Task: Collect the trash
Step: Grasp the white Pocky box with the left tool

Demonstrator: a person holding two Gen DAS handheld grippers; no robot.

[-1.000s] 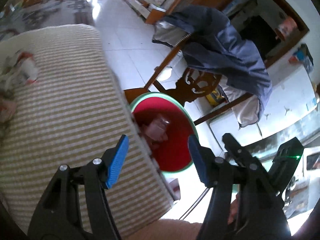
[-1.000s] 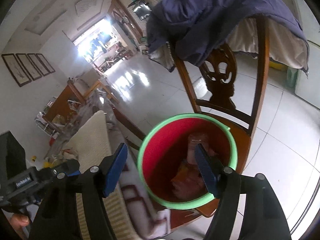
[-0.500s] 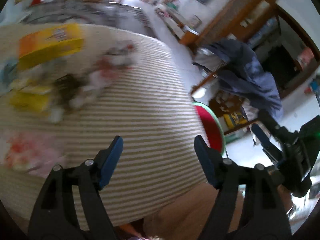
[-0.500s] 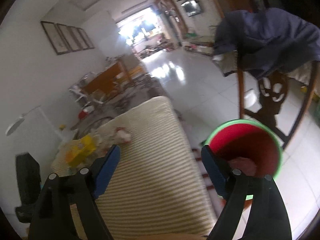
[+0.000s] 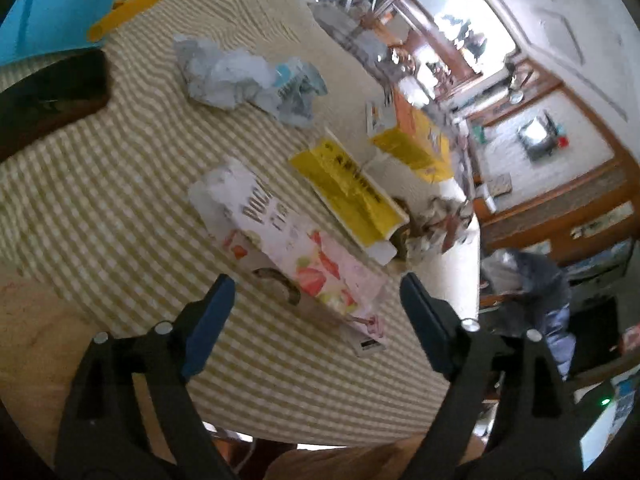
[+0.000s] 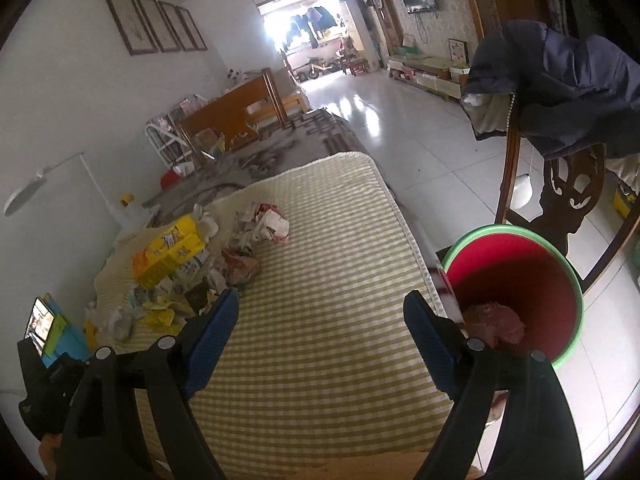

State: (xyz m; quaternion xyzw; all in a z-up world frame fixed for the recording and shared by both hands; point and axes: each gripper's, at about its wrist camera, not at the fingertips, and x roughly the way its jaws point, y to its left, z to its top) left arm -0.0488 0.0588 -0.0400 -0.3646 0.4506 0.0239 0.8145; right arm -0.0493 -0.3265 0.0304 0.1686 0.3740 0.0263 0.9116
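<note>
In the left wrist view a flattened pink strawberry carton [image 5: 292, 240] lies on the striped tablecloth [image 5: 120, 200], just ahead of my left gripper [image 5: 316, 300]. Its jaws are opening and nothing is between them. Beyond the carton lie a yellow box [image 5: 348, 188], an orange box [image 5: 416, 136] and crumpled bluish wrappers [image 5: 248, 80]. In the right wrist view my right gripper [image 6: 320, 320] hovers open and empty over the cloth [image 6: 320, 280]. The red bin with a green rim [image 6: 520, 280] stands at its right, with pinkish trash [image 6: 496, 324] inside. A trash heap [image 6: 208, 256] lies far left.
A wooden chair [image 6: 560, 184] draped with a dark blue jacket [image 6: 560, 80] stands behind the bin on white floor tiles. A dark object [image 5: 52, 92] and a blue item [image 5: 52, 8] lie at the table's far side. A phone on a blue stand [image 6: 44, 324] sits at left.
The left gripper swung from the bin and table edge across to the trash on the cloth, with its jaws wider. The right gripper moved off the bin to above the cloth, jaws wider.
</note>
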